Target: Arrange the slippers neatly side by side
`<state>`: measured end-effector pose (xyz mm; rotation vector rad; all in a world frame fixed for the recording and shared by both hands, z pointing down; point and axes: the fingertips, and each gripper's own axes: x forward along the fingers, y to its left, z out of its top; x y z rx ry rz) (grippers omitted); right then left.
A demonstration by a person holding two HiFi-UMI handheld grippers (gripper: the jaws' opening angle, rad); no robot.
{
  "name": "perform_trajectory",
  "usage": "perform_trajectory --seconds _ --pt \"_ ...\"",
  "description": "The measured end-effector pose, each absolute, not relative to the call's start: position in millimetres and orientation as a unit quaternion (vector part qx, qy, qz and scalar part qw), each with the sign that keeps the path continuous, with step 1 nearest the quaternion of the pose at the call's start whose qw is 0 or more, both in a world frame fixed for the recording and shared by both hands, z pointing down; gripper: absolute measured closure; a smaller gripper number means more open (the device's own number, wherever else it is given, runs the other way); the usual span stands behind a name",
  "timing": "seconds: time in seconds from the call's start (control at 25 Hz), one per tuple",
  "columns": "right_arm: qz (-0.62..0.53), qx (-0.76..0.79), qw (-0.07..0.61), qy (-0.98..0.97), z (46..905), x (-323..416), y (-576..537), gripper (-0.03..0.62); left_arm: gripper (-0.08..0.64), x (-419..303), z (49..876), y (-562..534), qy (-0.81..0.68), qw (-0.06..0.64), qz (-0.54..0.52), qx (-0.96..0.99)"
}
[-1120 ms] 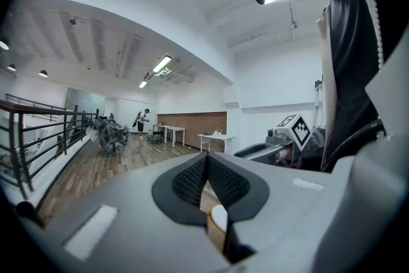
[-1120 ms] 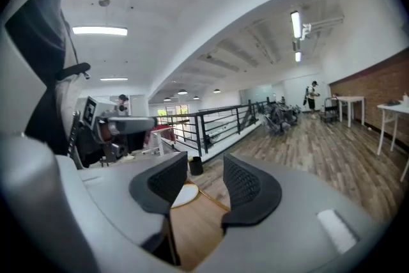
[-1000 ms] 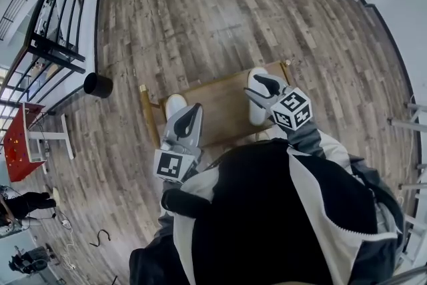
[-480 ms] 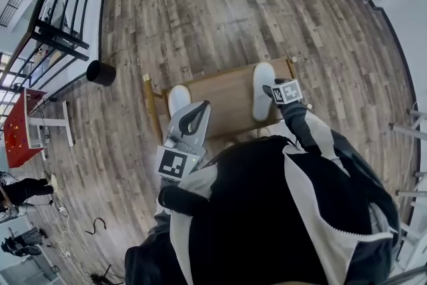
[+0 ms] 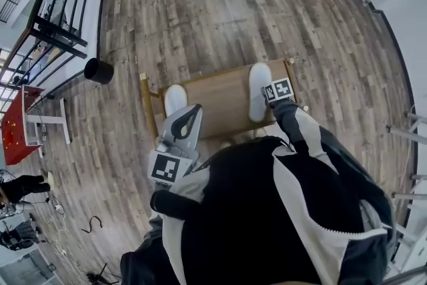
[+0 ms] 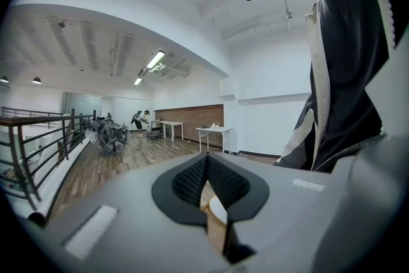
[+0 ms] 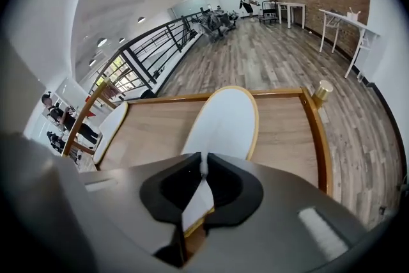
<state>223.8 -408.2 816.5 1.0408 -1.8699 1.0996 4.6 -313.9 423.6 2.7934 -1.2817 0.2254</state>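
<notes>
- Plank flooring (image 5: 200, 10) surrounds a low wooden table (image 5: 220, 103) bearing two white slippers, well apart.
- Right gripper (image 7: 203, 168): its jaws have just been closing and now pinch the heel edge of the right-hand slipper (image 7: 223, 121), which stretches away ahead of them.
- Left gripper (image 6: 206, 166): jaws together and empty; the left-hand slipper (image 5: 175, 98) lies below, just ahead of them.

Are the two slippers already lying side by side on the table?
No, the left slipper and the right slipper lie apart at opposite ends of the wooden table.
</notes>
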Motion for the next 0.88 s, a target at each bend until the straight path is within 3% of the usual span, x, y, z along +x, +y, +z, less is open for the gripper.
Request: perform_trajectory --seconds 0.4,0.88 --pt "0.393 0.409 0.318 -0.760 781.4 213.5 -417.4 0.569 0.541 -4.0 426.9 -322.2 -0.429 0.047 0.064 0.900" --pt "0.171 0.351 0.149 -0.909 556.4 129.2 -411.6 0.566 0.541 -23.3 432.5 -337.7 -0.452 0.082 0.008 0.888"
